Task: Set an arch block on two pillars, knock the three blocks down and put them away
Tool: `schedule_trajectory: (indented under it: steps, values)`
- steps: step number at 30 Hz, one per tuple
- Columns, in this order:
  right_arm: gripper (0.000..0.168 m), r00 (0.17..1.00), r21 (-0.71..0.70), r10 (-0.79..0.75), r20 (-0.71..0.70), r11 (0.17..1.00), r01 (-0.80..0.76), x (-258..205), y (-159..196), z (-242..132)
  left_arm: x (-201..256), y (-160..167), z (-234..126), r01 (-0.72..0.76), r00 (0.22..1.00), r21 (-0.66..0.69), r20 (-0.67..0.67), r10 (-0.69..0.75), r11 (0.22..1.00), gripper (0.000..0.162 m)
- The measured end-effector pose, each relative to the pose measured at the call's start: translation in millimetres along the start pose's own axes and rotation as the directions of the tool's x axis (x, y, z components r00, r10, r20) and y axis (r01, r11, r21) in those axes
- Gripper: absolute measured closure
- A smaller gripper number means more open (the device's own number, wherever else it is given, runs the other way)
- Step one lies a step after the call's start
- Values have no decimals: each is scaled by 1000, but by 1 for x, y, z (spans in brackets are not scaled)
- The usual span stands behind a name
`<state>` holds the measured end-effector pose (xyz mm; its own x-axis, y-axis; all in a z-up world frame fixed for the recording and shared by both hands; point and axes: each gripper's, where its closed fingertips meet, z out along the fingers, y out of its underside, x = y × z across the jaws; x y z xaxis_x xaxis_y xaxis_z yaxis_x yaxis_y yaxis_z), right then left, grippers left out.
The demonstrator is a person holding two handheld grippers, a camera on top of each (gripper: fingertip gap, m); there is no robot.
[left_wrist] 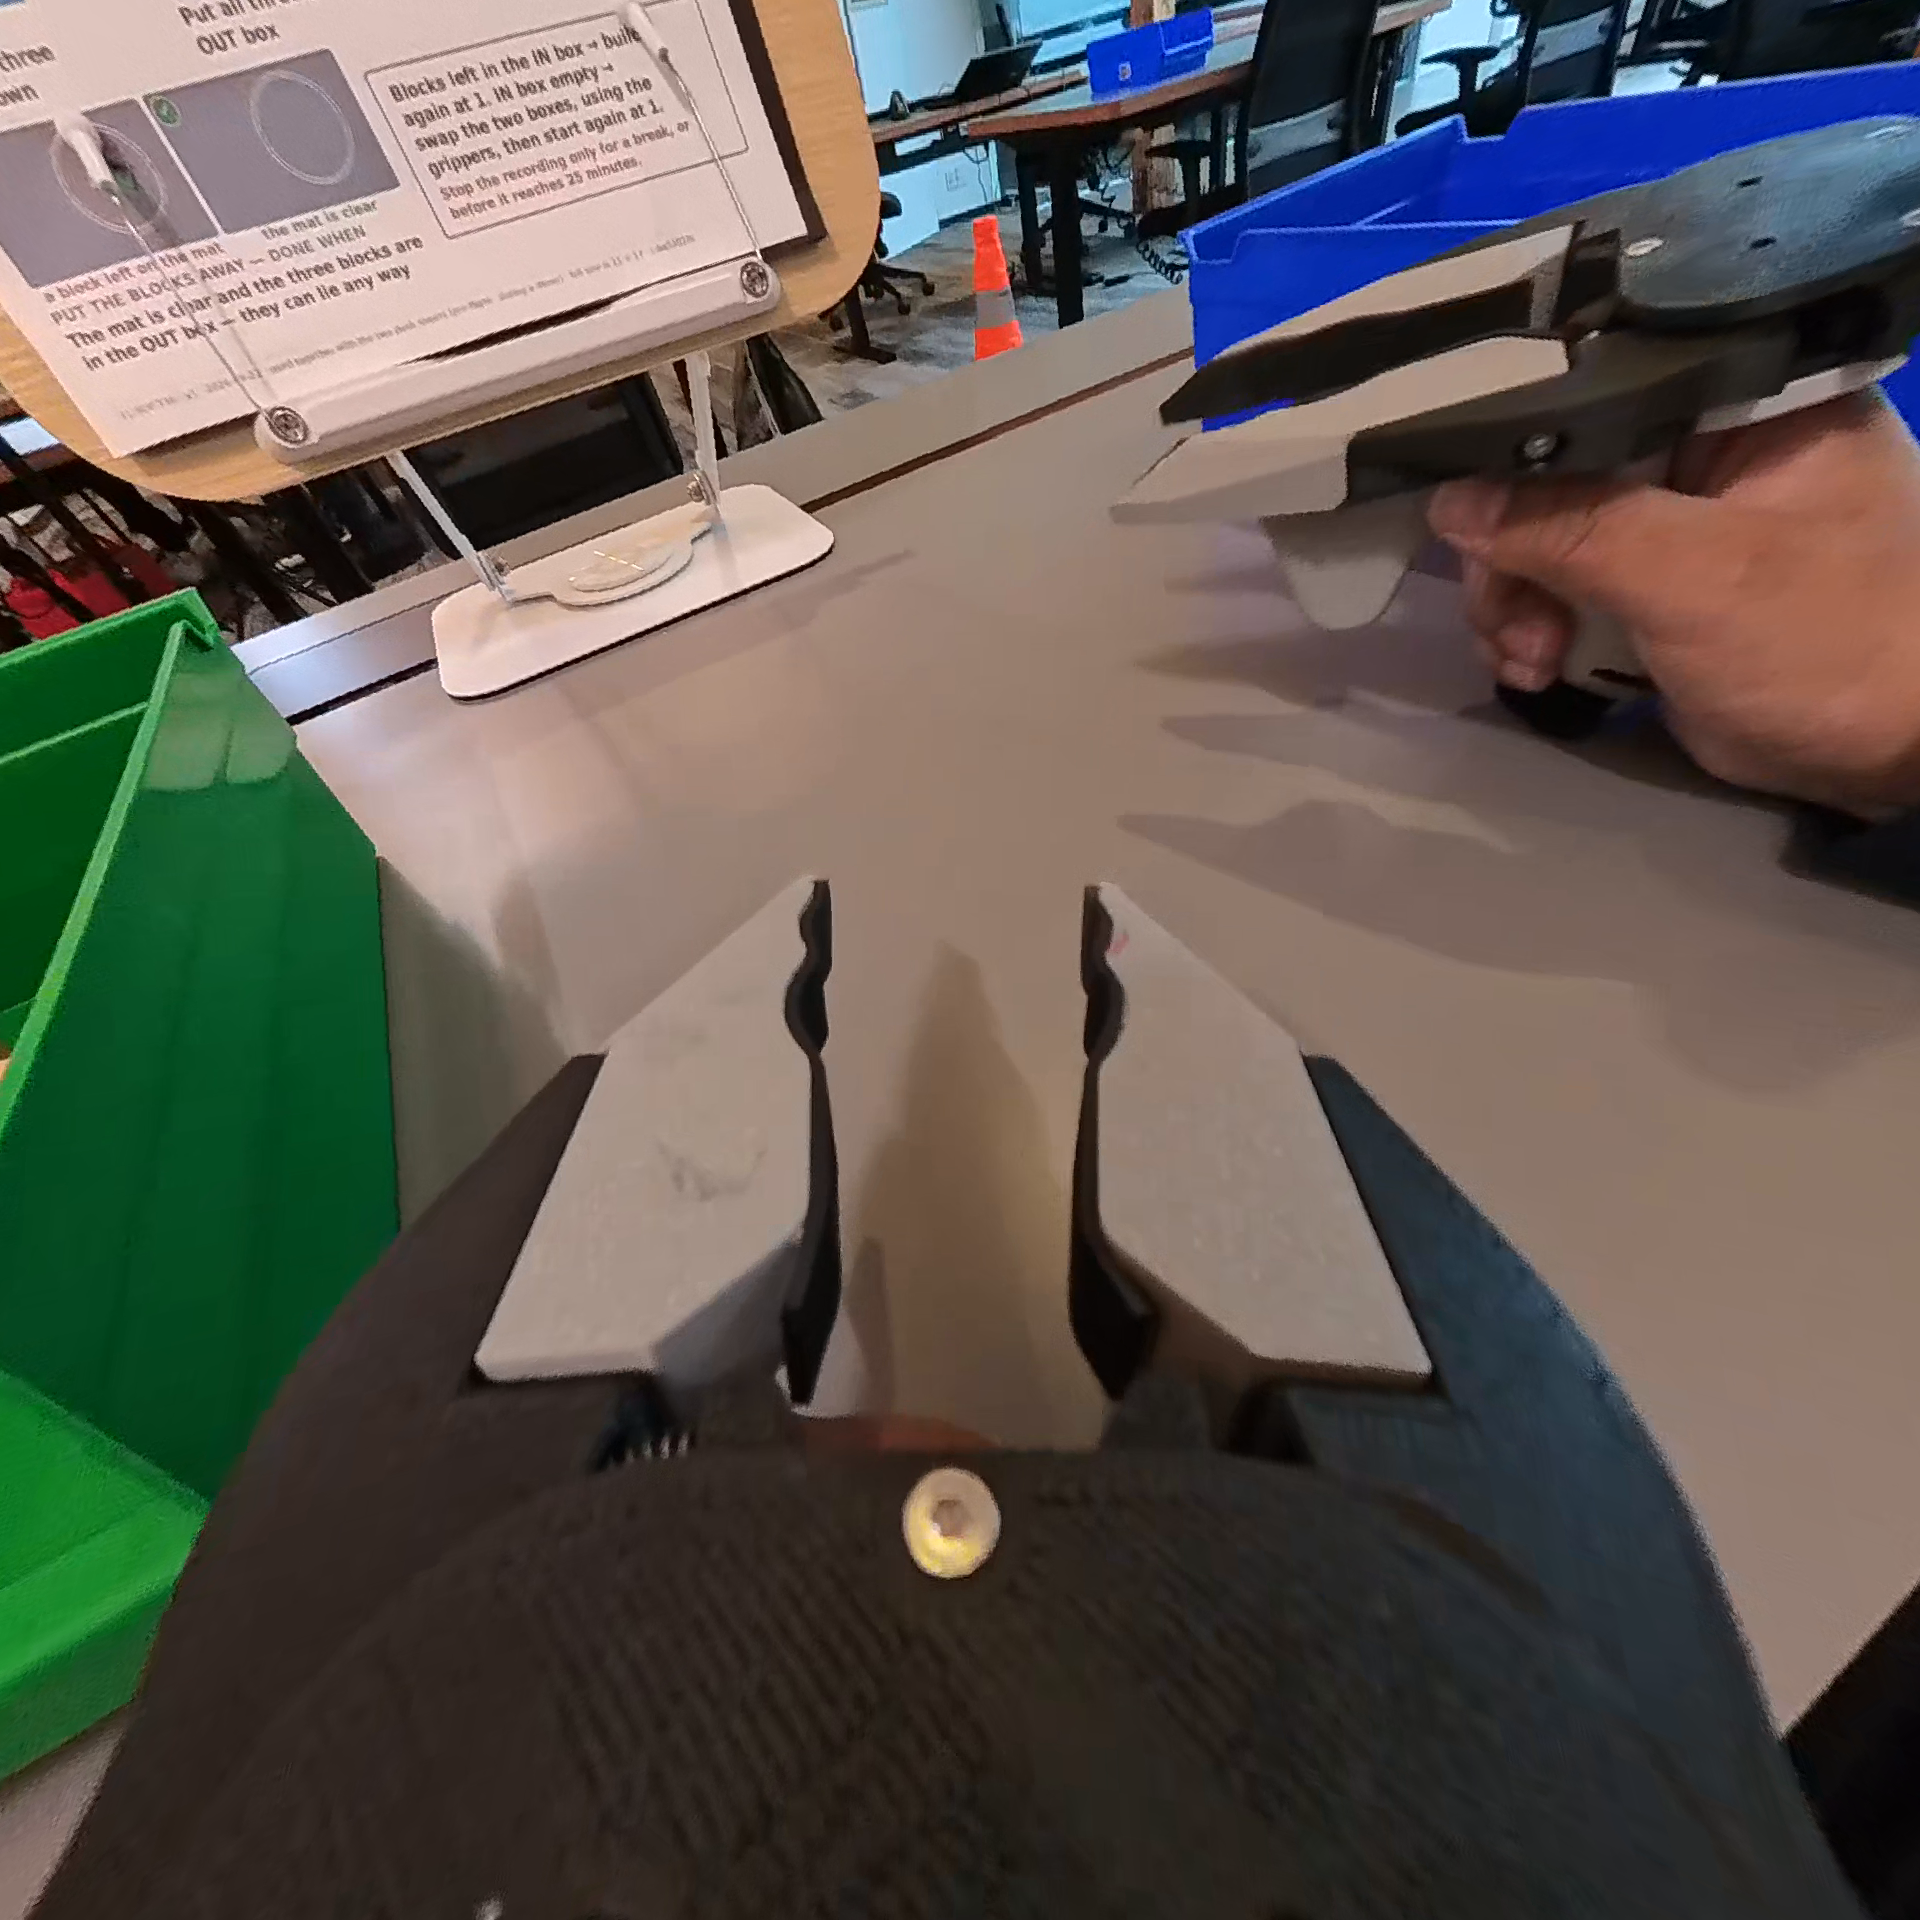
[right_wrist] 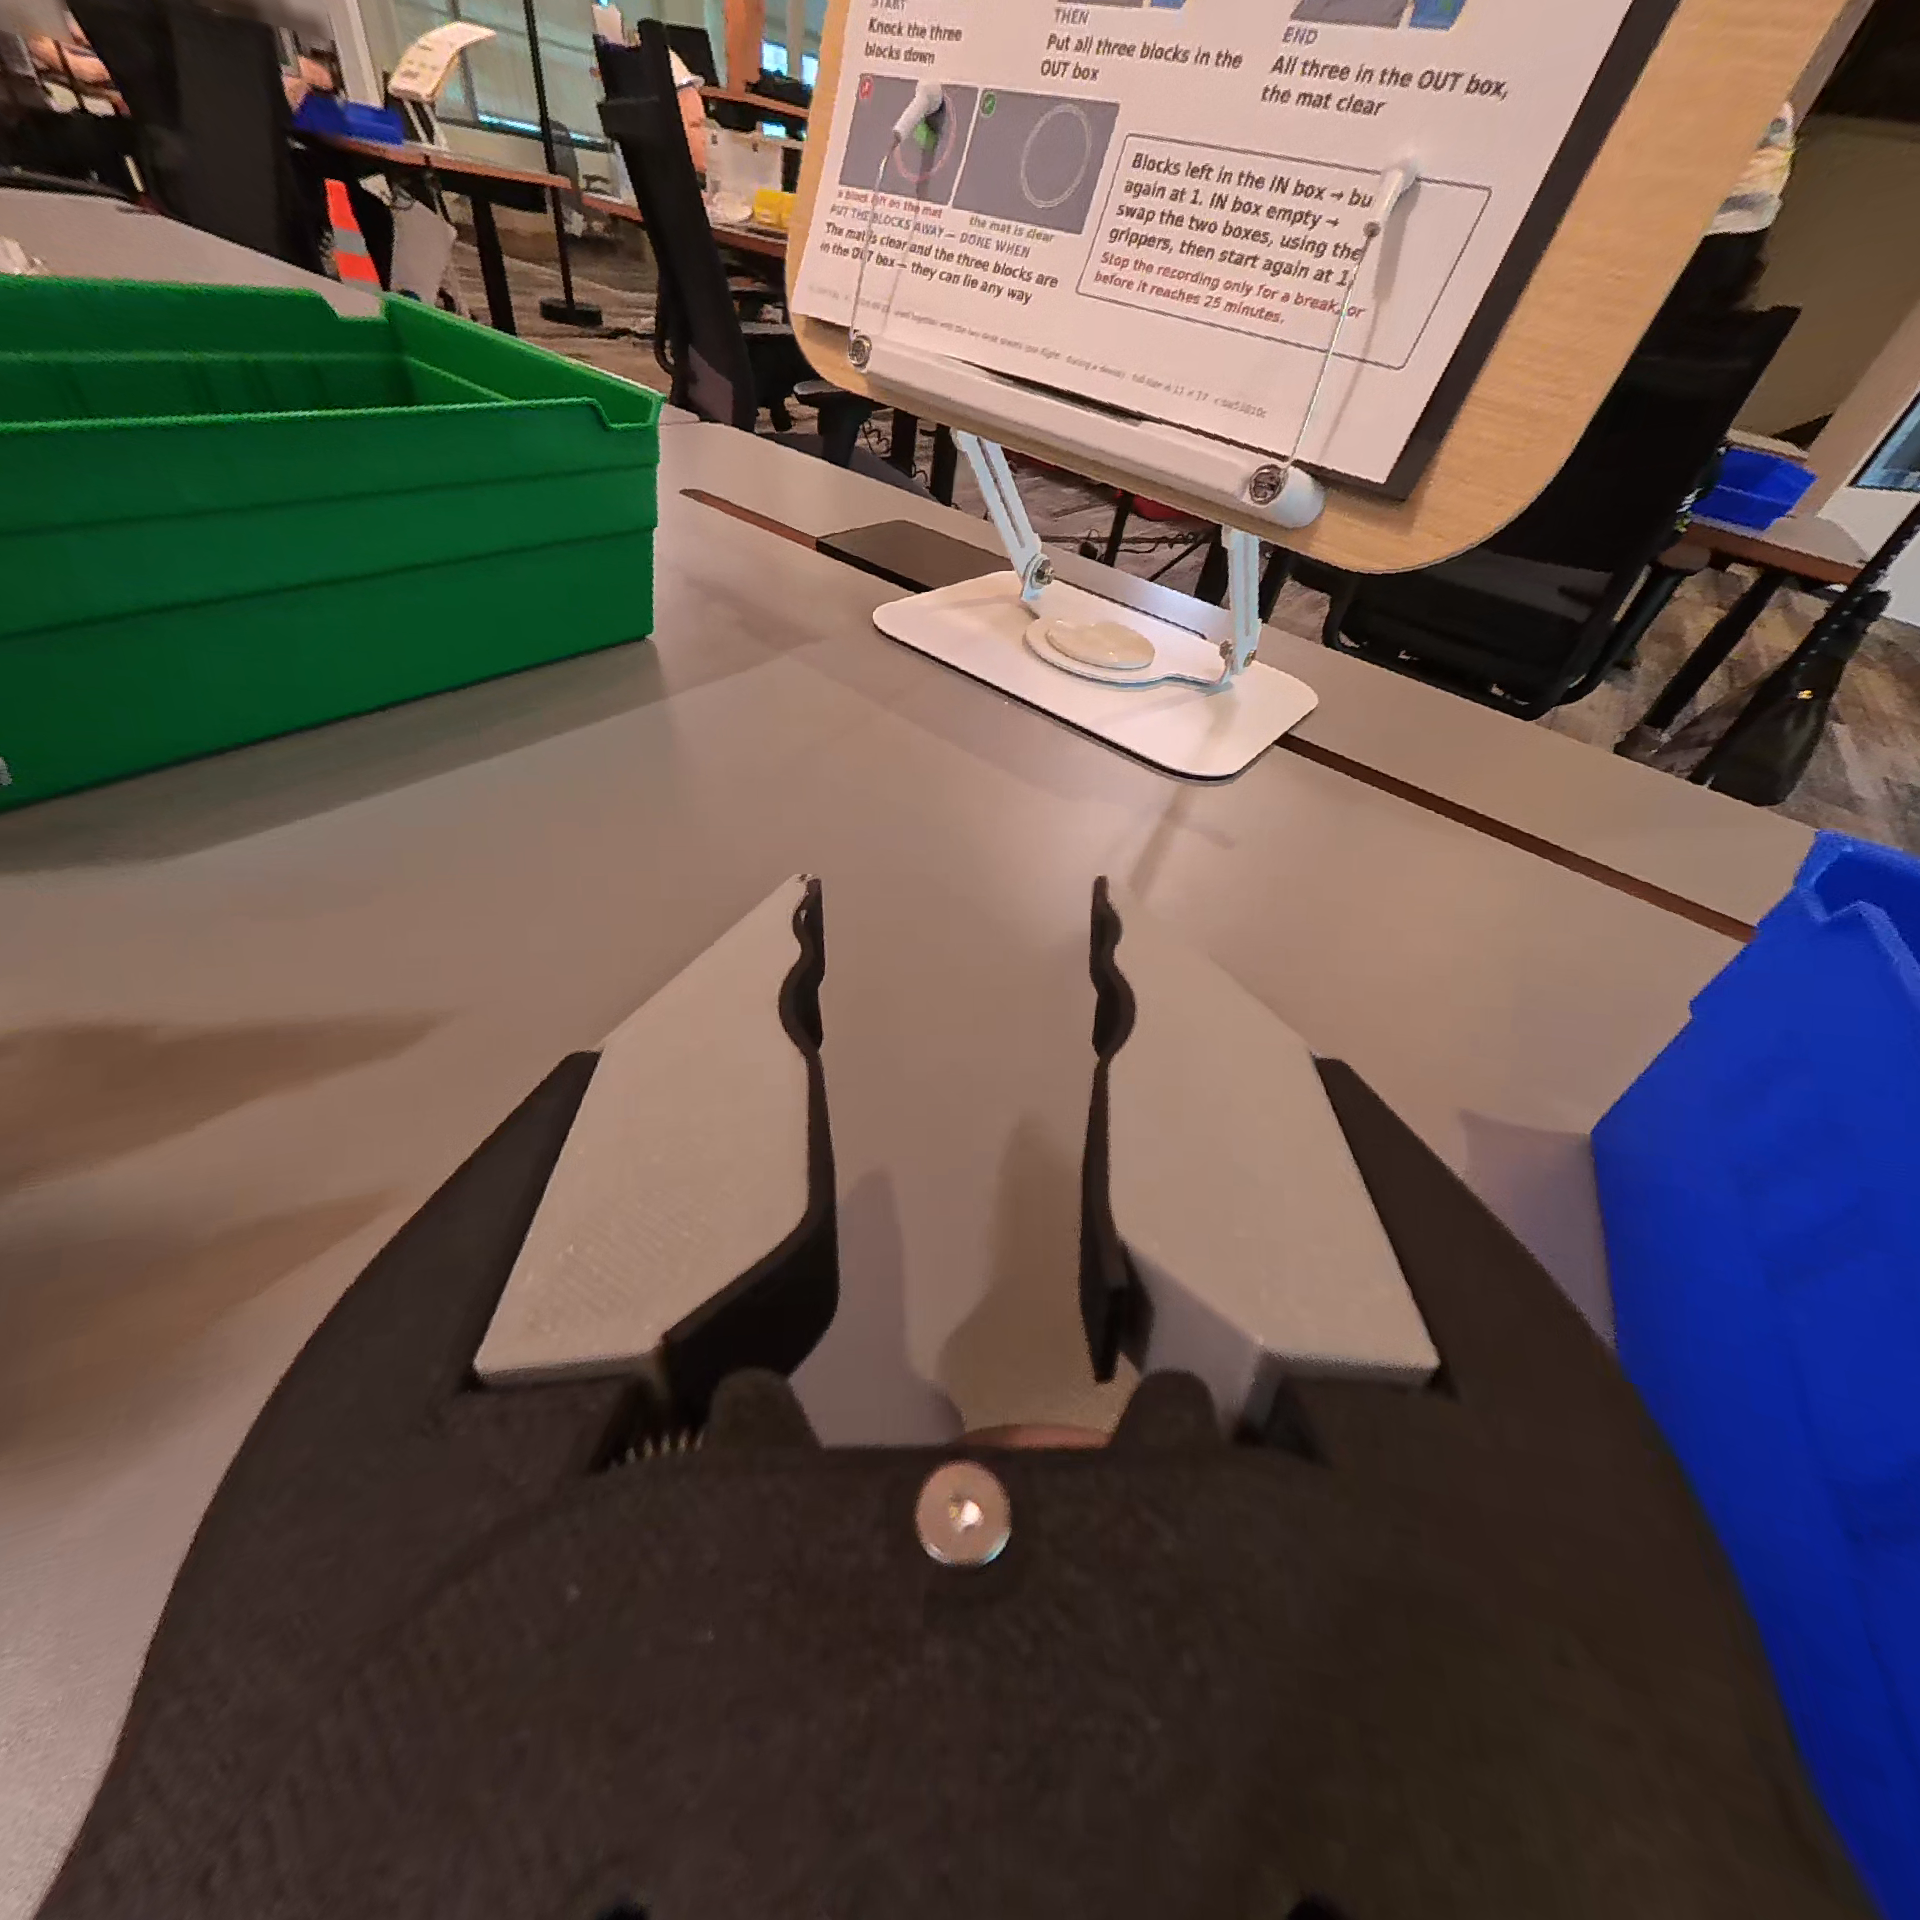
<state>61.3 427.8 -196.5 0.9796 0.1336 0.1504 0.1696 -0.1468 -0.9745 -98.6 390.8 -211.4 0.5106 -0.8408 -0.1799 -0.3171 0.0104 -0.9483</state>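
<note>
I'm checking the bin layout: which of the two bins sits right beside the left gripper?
The green bin. It stands just left of the left gripper, while the blue bin is across the table, behind the right gripper.

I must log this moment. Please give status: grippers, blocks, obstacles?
Left gripper open, empty. Right gripper open, empty. No blocks in view. Green bin left, blue bin right; nothing in the way.
</note>
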Motion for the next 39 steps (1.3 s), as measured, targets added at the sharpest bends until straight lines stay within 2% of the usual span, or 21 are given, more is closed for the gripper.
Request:
schedule_trajectory:
  steps: [7,13,14,16,19,22,25,26,27,29,32,36,37,39]
  values:
    - [119,996,-26,-87,3,996,87,-11,2,2,2,1,-3,7,1000,0,-23,-7,1000,116]
    - [120,997,-12,-62,52,998,63,-15,0,5,11,10,-16,9,997,-38,-80,-12,999,113]
    - [119,997,-11,-51,54,999,52,-14,0,6,10,12,-20,14,997,-44,-71,-18,999,110]
    - [119,998,-6,-24,63,1000,24,-11,-1,8,10,16,-31,22,997,-58,-74,-27,998,90]
    - [119,996,-8,11,89,1000,-10,-10,-1,13,3,17,-55,-12,998,-43,-54,10,999,90]
    - [119,994,-6,31,105,1000,-31,-9,-2,16,-17,3,-82,-34,999,-12,-39,34,999,89]
    - [119,991,-11,29,129,1000,-27,-13,-2,20,-33,-8,-102,61,987,-35,-144,-65,998,111]
    - [119,990,-13,26,135,1000,-24,-15,-2,21,-43,-8,-106,87,983,-64,-158,-96,994,105]
    - [119,990,-13,23,140,1000,-21,-16,-2,22,-56,-7,-107,93,985,-88,-139,-104,992,97]
    - [120,989,-14,16,150,1000,-14,-19,-2,23,-84,-13,-111,80,993,-77,-80,-86,994,93]
    - [120,988,-19,9,155,1000,-6,-23,-2,24,-134,-25,-112,99,995,-55,7,-98,994,102]
    - [120,987,-20,14,160,1000,-11,-25,-2,24,-204,-10,-94,87,992,-232,109,-63,969,95]
    - [120,986,-22,16,164,1000,-13,-26,-2,24,-215,-5,-86,70,994,-284,100,-43,956,96]
    - [120,985,-28,26,173,999,-21,-27,-1,25,-225,9,-66,8,1000,-392,10,-5,920,106]
